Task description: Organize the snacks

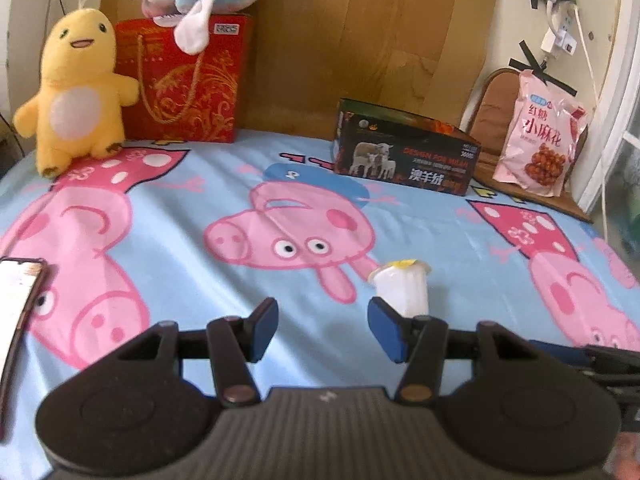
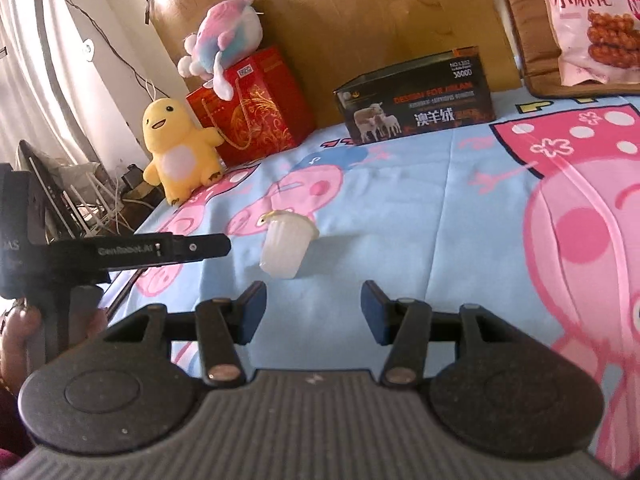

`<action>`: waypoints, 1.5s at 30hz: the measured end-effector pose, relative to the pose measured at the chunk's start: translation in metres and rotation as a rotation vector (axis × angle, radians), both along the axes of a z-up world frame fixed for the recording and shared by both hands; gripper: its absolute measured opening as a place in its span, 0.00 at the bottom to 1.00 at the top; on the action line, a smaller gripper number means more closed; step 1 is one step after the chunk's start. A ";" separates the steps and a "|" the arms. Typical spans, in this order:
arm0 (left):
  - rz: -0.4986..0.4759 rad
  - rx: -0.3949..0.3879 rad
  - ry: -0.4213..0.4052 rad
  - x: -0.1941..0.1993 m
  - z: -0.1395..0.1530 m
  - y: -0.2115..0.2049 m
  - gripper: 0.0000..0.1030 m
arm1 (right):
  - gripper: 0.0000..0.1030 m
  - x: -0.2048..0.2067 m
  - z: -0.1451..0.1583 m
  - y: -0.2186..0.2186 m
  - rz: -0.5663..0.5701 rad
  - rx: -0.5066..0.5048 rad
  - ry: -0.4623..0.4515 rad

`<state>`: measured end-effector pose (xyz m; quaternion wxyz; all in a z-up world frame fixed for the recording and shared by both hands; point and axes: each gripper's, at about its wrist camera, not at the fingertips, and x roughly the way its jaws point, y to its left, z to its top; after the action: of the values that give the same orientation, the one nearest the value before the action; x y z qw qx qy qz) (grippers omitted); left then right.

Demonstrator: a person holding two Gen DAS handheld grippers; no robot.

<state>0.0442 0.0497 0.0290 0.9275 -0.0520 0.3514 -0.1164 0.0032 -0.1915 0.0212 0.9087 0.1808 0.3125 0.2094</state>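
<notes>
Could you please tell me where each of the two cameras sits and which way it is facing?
Left wrist: sits on the left tool, facing down the sheet to the headboard; open fingers, jelly cup by its right finger.
Right wrist: sits on the right tool, facing the same way from further right; open fingers, left tool and a hand at left.
Shared: cup, black box, duck, red bag, snack bag.
</notes>
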 end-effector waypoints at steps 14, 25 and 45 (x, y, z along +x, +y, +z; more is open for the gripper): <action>0.052 0.043 -0.037 -0.014 0.001 0.005 0.52 | 0.56 -0.018 0.004 0.010 0.023 0.000 -0.019; 0.074 0.073 -0.012 -0.009 -0.010 0.004 0.55 | 0.57 -0.017 -0.002 0.004 0.011 0.024 -0.002; 0.106 0.087 0.007 0.005 -0.025 0.008 0.78 | 0.61 -0.007 -0.014 -0.008 -0.036 0.044 0.026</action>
<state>0.0495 0.0580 0.0036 0.9325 -0.0307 0.3562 -0.0516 -0.0042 -0.1995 0.0072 0.9040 0.2089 0.3165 0.1976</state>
